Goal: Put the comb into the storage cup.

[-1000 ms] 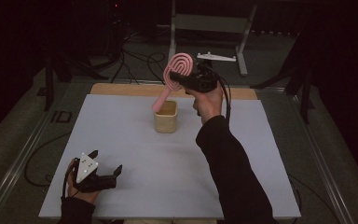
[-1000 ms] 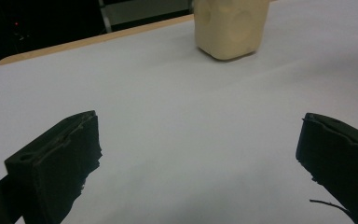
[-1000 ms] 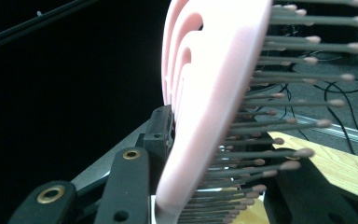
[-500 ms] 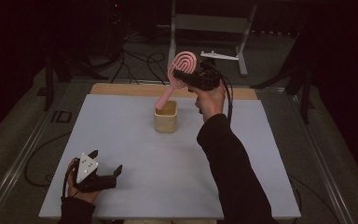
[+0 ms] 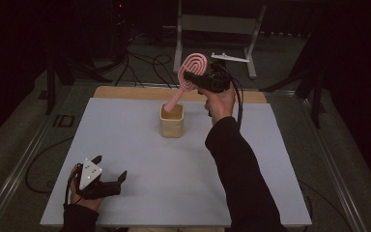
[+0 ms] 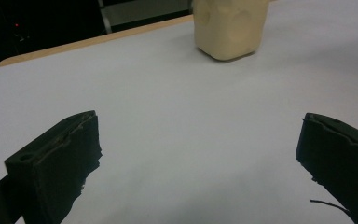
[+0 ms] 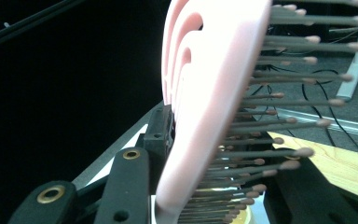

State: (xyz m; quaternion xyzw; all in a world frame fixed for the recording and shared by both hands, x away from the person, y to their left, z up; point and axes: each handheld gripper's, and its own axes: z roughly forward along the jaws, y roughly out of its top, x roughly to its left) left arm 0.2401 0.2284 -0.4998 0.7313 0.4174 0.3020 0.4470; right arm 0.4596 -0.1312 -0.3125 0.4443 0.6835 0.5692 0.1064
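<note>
high view, right gripper (image 5: 193, 77): my jaws clamp the head of the pink hairbrush (image 5: 189, 77), raised over the far middle of the table (image 5: 125, 135); brush tilted, handle end down in the cream cup (image 5: 172, 122).
high view, left gripper (image 5: 107, 180): resting at near left corner, well apart from the cup.
left gripper view: my jaws wide, nothing between; cup (image 6: 230, 25) far ahead on the white tabletop.
right gripper view: brush head (image 7: 214, 107) pinched between my jaws, bristles pointing right.
</note>
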